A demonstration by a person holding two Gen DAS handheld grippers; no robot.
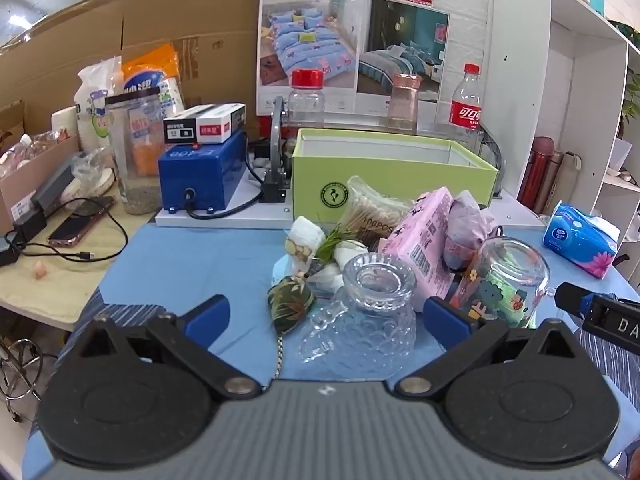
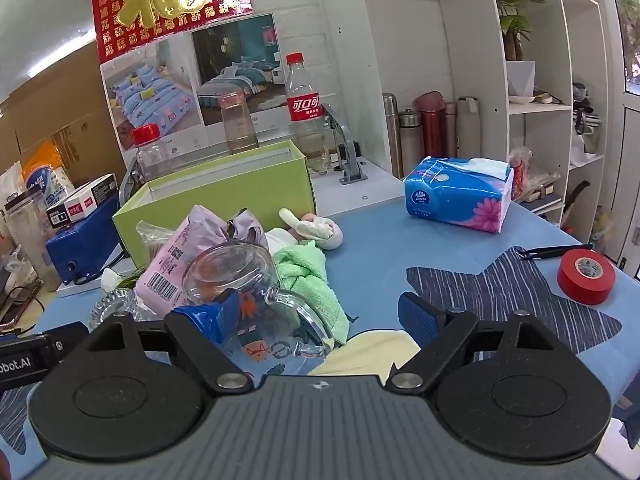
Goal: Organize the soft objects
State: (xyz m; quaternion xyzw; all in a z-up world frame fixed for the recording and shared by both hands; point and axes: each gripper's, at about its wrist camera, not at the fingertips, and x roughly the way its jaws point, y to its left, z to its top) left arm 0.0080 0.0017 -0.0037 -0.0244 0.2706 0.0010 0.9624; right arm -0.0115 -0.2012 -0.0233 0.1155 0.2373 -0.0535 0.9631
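Observation:
My left gripper (image 1: pixel 326 320) is open just above the blue cloth, a clear patterned glass vase (image 1: pixel 360 312) lying on its side between its pads. A leaf-print sachet (image 1: pixel 290 304) lies just left of the vase. Behind are a pink tissue pack (image 1: pixel 420 248), a rolled white towel (image 1: pixel 306 236) and a purple bag (image 1: pixel 466 224). My right gripper (image 2: pixel 316 312) is open too, its left pad next to a tipped cartoon glass mug (image 2: pixel 248 280). A green towel (image 2: pixel 312 280) and a white soft toy (image 2: pixel 316 228) lie beyond, in front of the open green box (image 2: pixel 216 196).
A blue tissue pack (image 2: pixel 460 196), red tape roll (image 2: pixel 586 276) and black tweezers (image 2: pixel 556 250) lie to the right. Bottles (image 2: pixel 302 112) stand behind the box. A blue device (image 1: pixel 200 172), cables and a phone (image 1: pixel 80 224) crowd the left. White shelves (image 2: pixel 536 108) stand at right.

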